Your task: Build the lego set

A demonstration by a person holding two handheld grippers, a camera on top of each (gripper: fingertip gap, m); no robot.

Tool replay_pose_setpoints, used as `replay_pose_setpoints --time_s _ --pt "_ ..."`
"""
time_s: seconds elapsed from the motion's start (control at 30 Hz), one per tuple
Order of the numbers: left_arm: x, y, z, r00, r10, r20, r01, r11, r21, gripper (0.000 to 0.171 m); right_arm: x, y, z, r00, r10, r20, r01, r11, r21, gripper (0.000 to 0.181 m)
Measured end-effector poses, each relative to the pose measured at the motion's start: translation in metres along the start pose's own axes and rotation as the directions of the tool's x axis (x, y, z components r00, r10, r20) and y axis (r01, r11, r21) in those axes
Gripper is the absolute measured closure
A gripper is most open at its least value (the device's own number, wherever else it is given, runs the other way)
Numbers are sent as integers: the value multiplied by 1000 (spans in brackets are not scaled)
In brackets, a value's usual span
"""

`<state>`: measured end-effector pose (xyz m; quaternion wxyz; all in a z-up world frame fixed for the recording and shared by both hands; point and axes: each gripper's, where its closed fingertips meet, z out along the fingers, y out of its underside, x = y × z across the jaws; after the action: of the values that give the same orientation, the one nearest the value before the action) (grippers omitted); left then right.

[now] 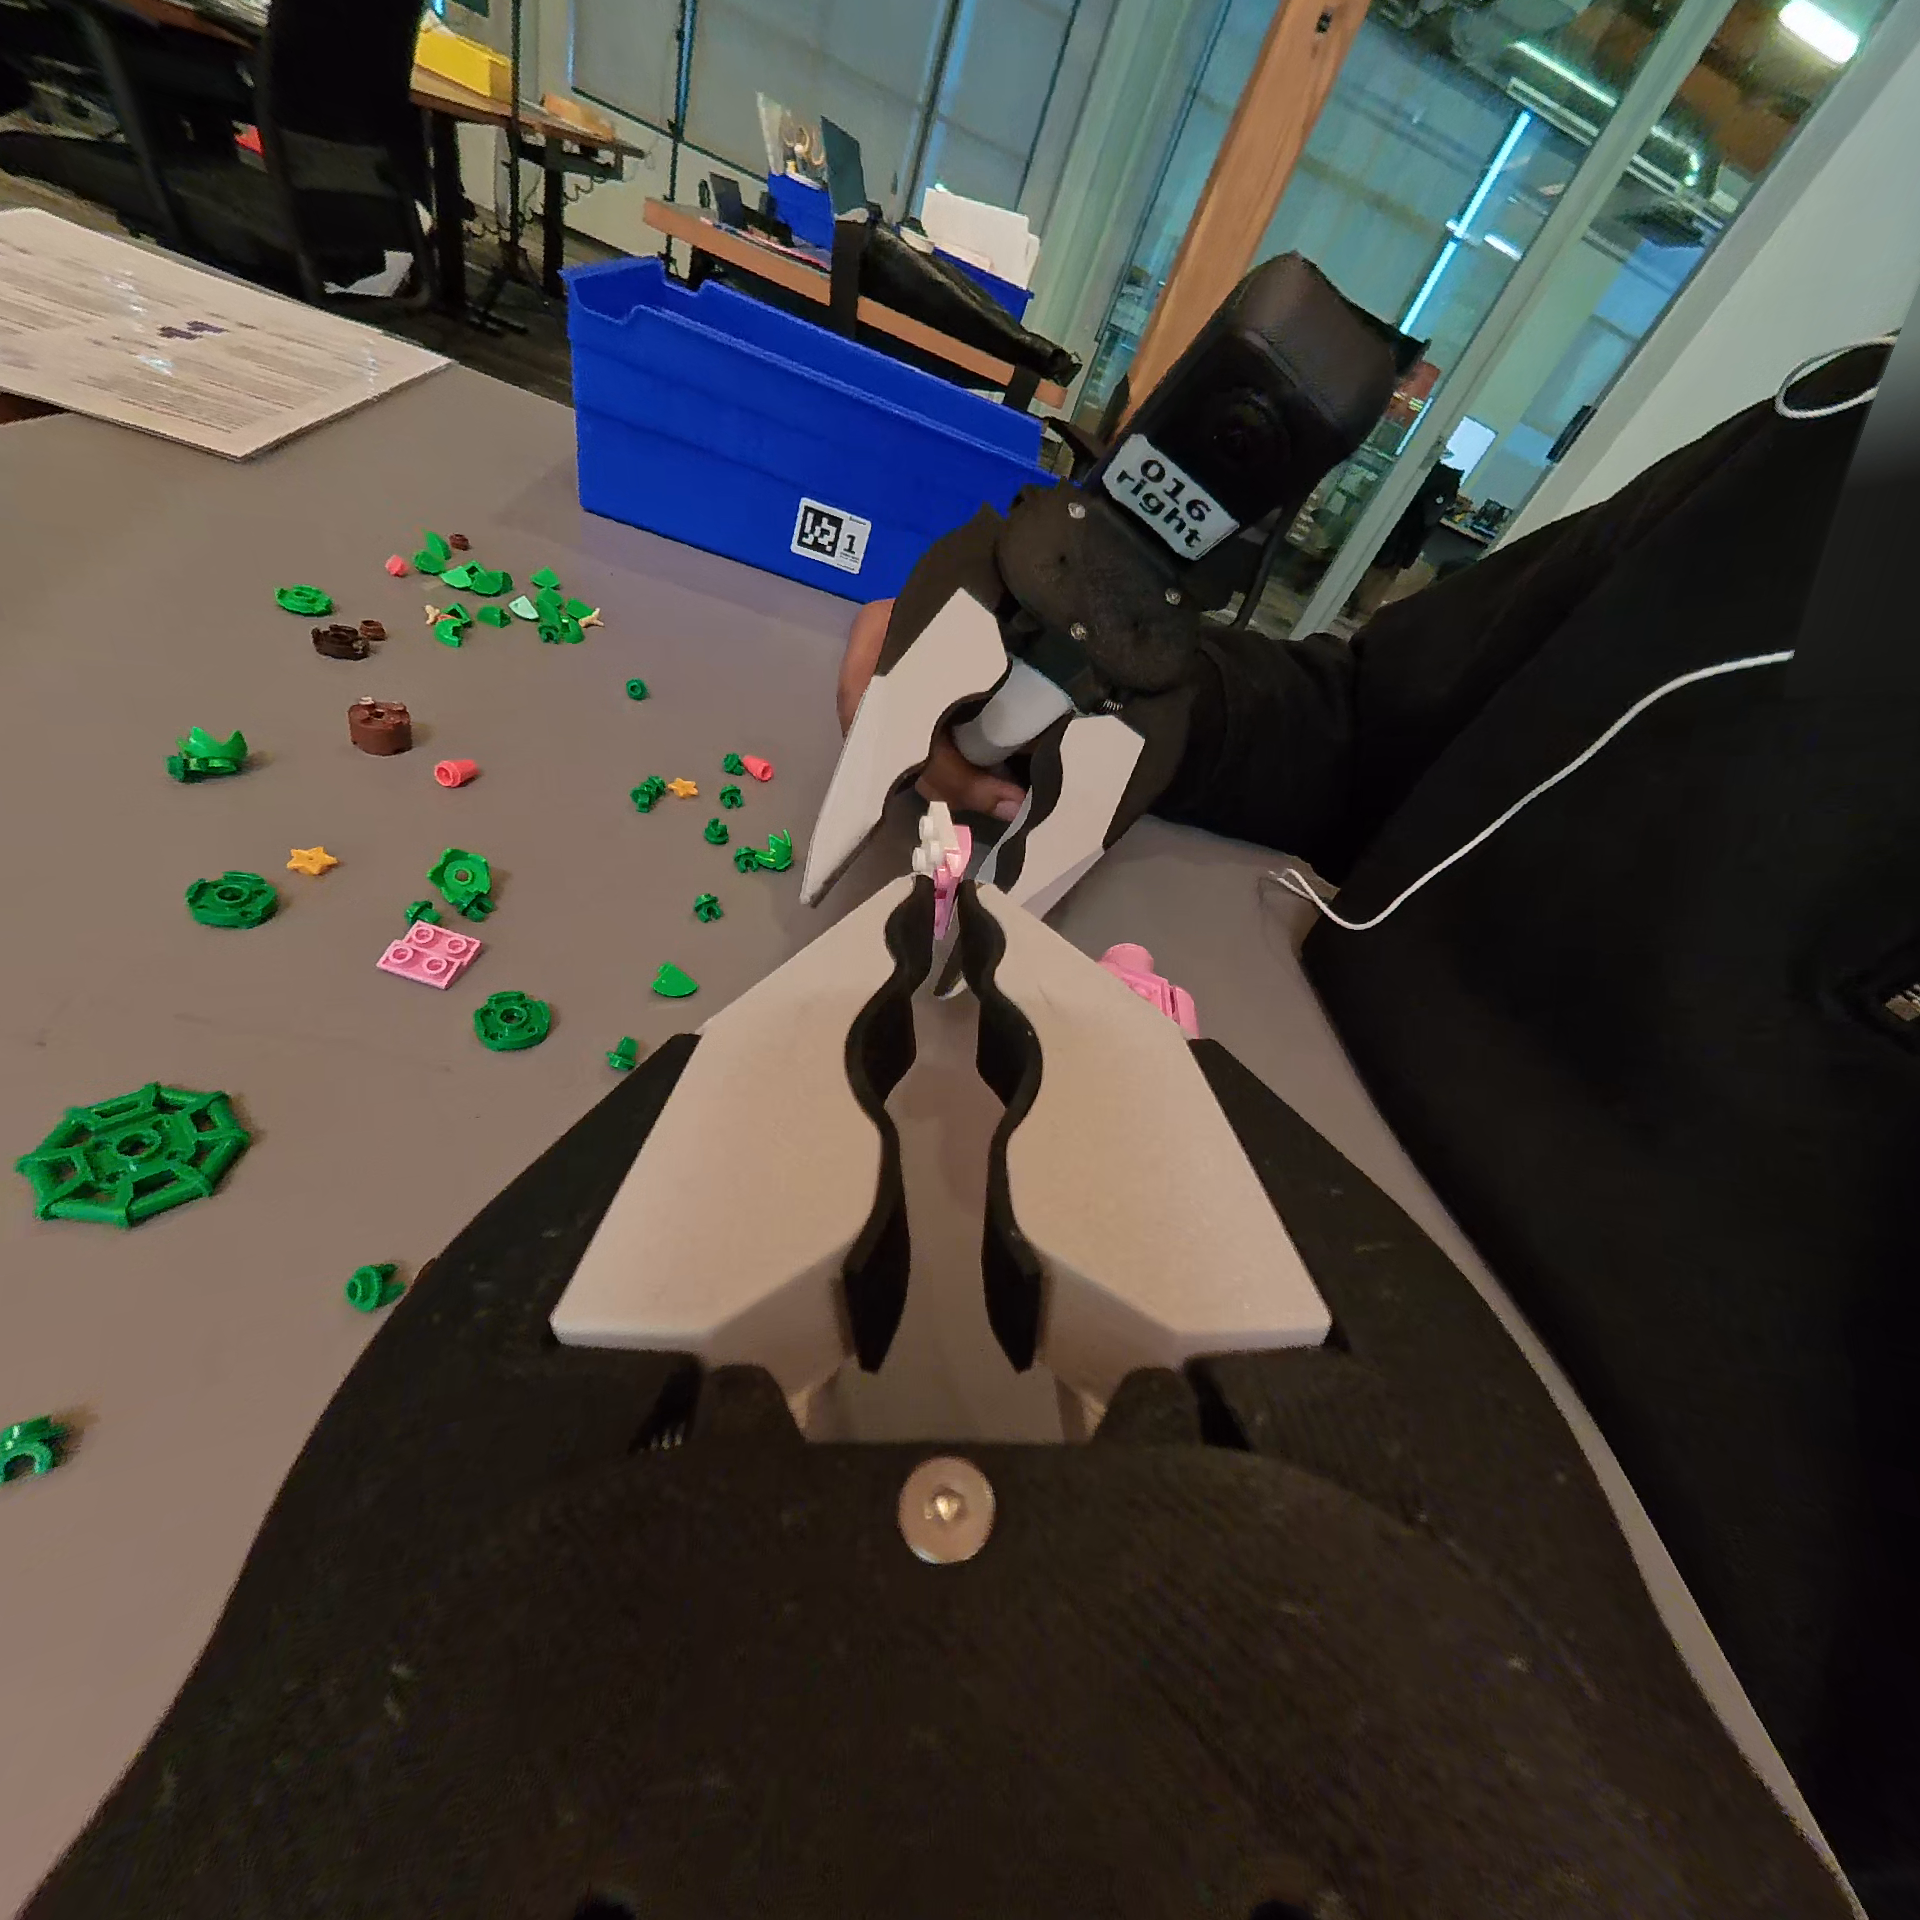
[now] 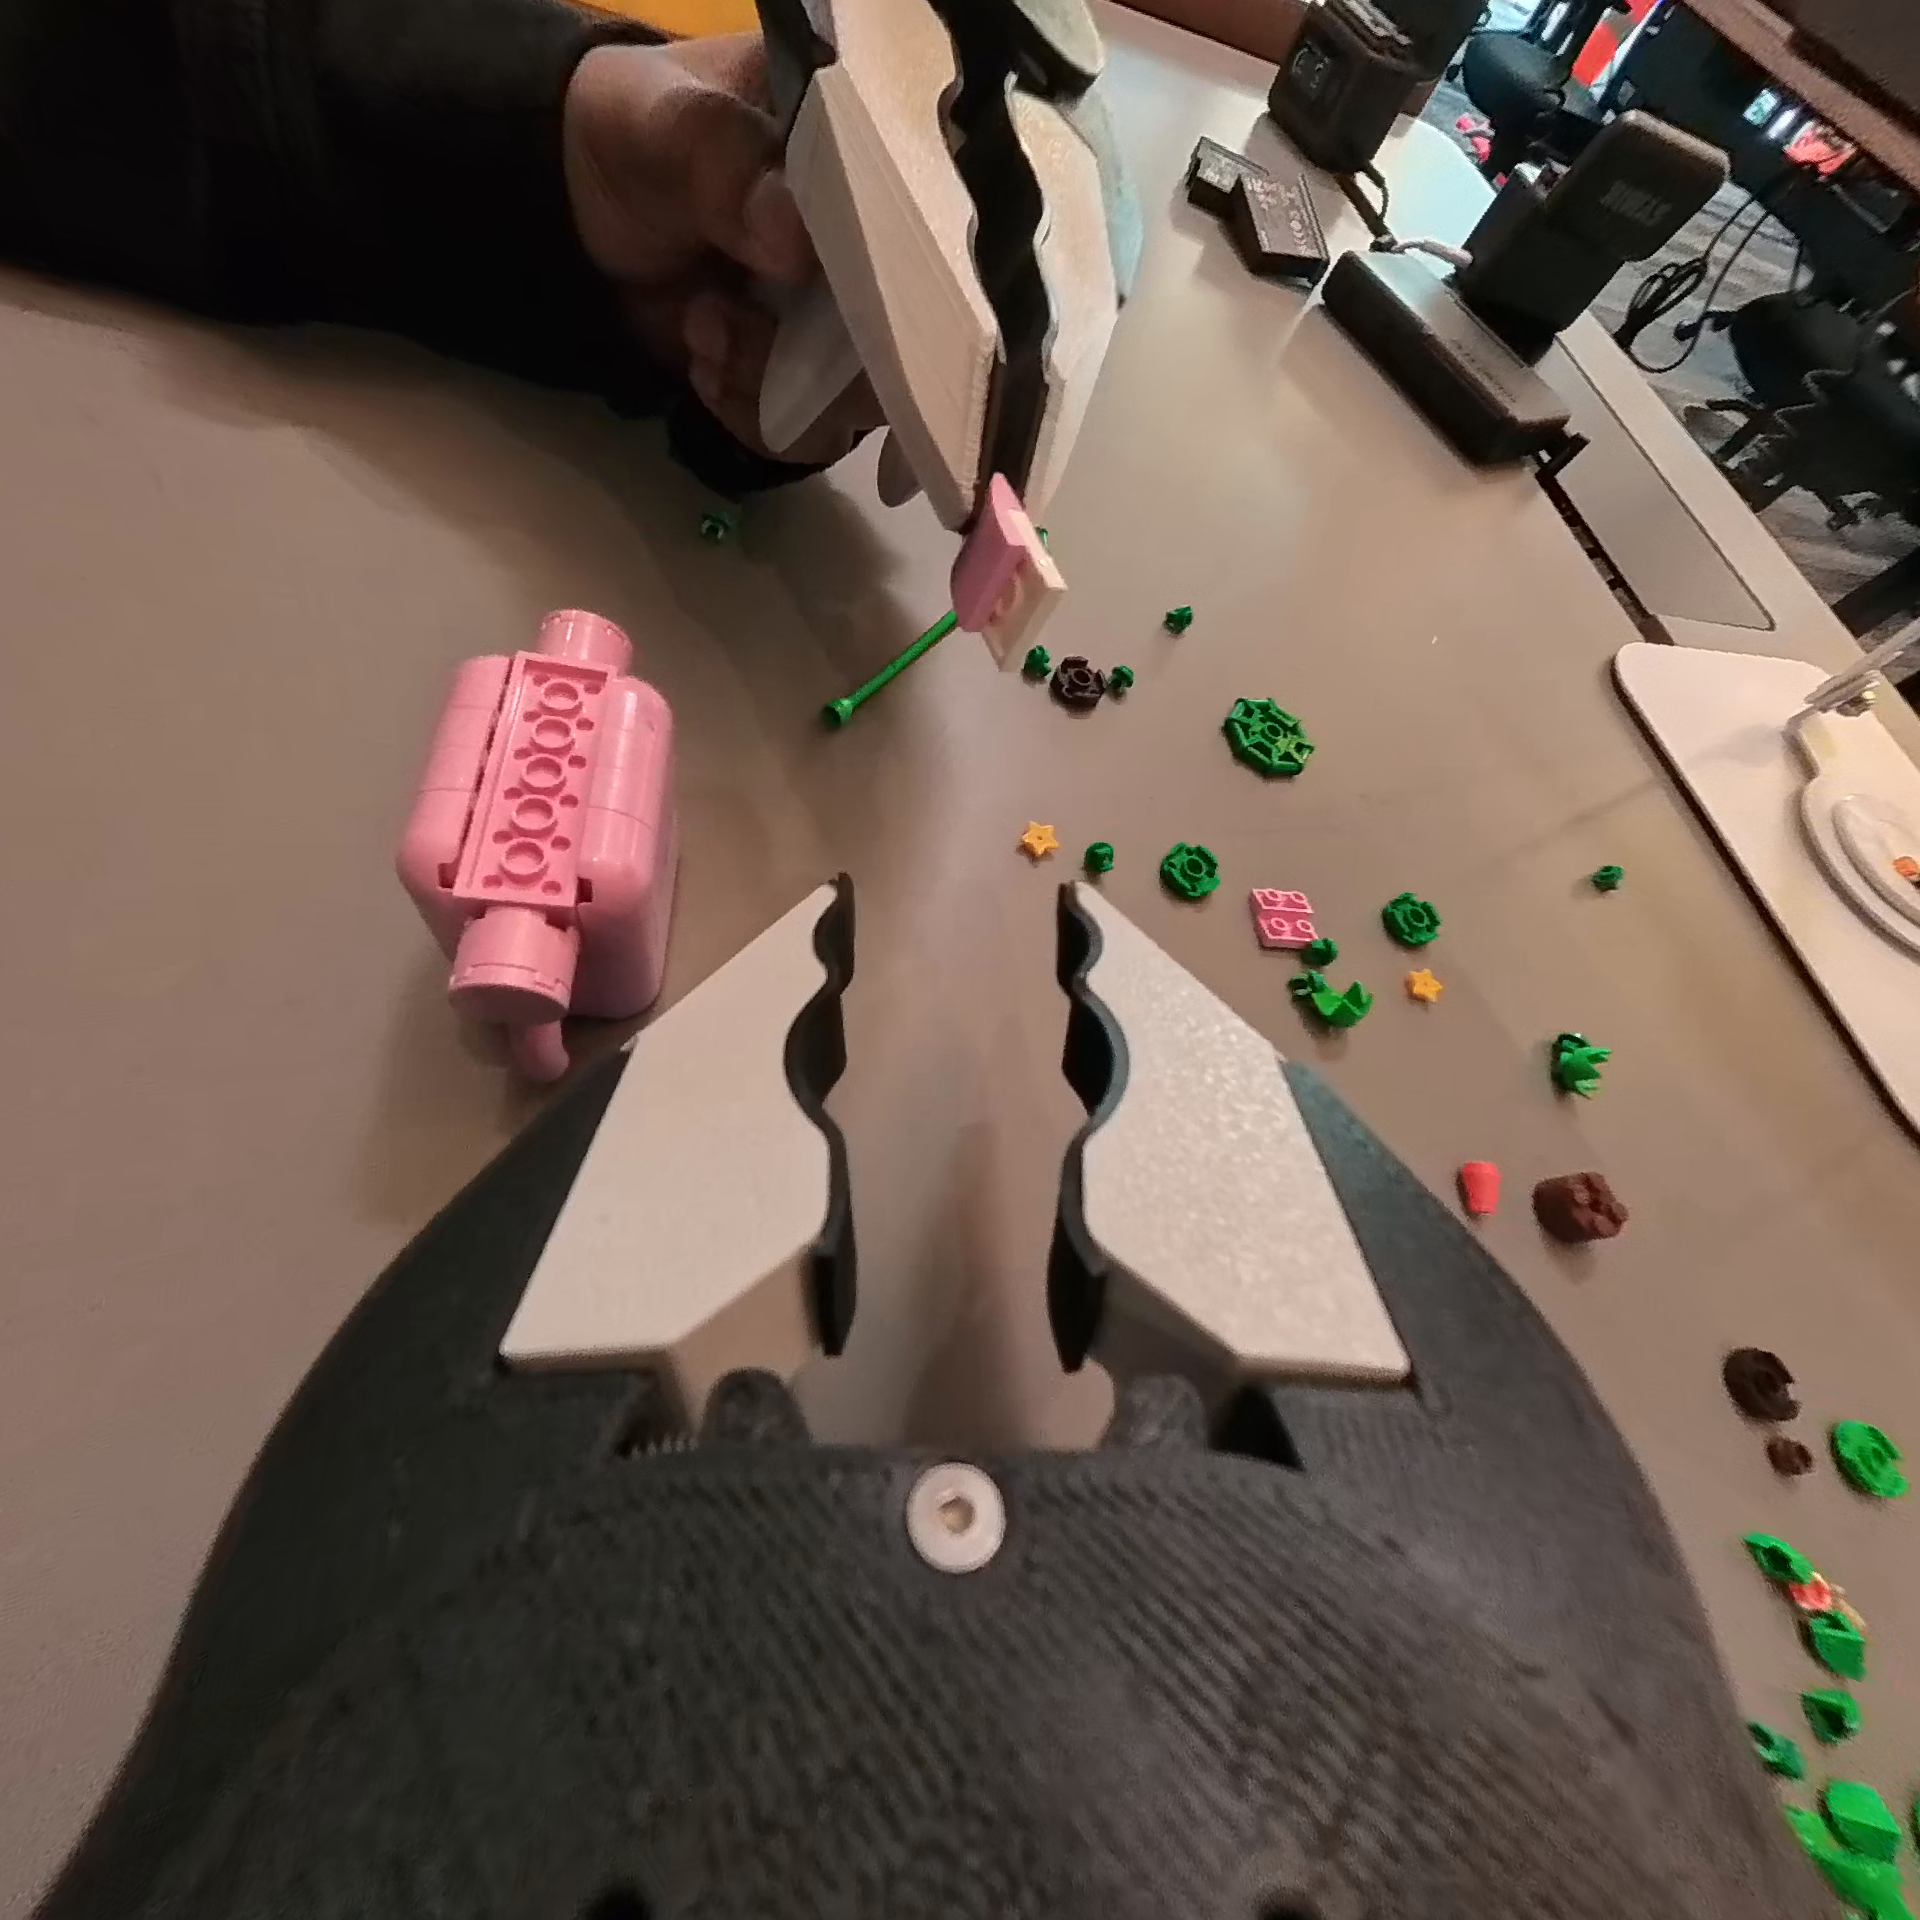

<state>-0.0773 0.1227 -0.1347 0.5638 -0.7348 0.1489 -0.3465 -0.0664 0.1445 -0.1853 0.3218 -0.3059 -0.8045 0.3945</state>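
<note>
My left gripper [image 1: 940,906] is shut on a small pink plate with a white plate stuck to it [image 1: 945,857] and holds it above the table. In the right wrist view, that gripper [image 2: 1000,497] comes down from the top with the pink and white piece [image 2: 1006,569] at its tips. My right gripper [image 2: 956,891] is open and empty, just short of that piece. A pink built block with studs [image 2: 540,831] lies on the table left of my right gripper. It is partly hidden behind my left finger in the left wrist view [image 1: 1153,982].
Loose green, brown, pink and yellow pieces are scattered on the grey table [image 1: 520,1195], including a green web piece [image 1: 133,1153], a pink plate [image 1: 429,954] and a green stick [image 2: 894,670]. A blue bin [image 1: 790,447] and a printed sheet [image 1: 187,332] lie at the back. A white board [image 2: 1766,810] is at the right. The green stick [image 2: 894,670] lies around 9 cm away from my right fingertips.
</note>
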Motion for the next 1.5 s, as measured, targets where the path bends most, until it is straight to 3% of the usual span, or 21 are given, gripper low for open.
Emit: replay_pose_setpoints --time_s 0.17,0.3,0.43,0.57,0.67,0.8,0.97,1.07,1.33,1.5 --pt "-3 -4 -3 999 28 33 -28 999 16 171 45 -4 -28 982 -17 -188 18 1000 5 145" --pt "-13 -19 -19 984 100 148 -109 993 53 171 87 -13 -64 938 145 -314 -104 984 141 148" --pt "-25 -35 -42 969 88 232 -118 986 116 171 107 -8 -78 900 300 -317 -233 945 230 150" --pt "-34 -39 -53 971 16 240 -60 982 177 171 101 6 -61 891 396 -223 -348 910 223 150" --pt "-41 -36 -52 967 -24 252 -22 984 176 171 88 23 -36 926 317 -205 -303 948 100 156" --pt "-48 -37 -56 957 -54 285 -1 982 189 171 83 4 -8 954 272 -128 -261 961 96 162" --pt "-50 -41 -61 957 -111 267 44 968 245 171 91 13 24 965 237 -110 -243 969 -44 158" --pt "-51 -41 -62 961 -134 243 67 962 266 171 88 24 44 955 291 -63 -297 941 -164 150" --pt "-47 -40 -59 967 -132 217 72 962 264 171 87 39 52 923 382 -44 -380 890 -252 150" --pt "-46 -37 -56 970 -127 208 72 965 251 171 82 38 53 944 329 -36 -327 909 -257 168"
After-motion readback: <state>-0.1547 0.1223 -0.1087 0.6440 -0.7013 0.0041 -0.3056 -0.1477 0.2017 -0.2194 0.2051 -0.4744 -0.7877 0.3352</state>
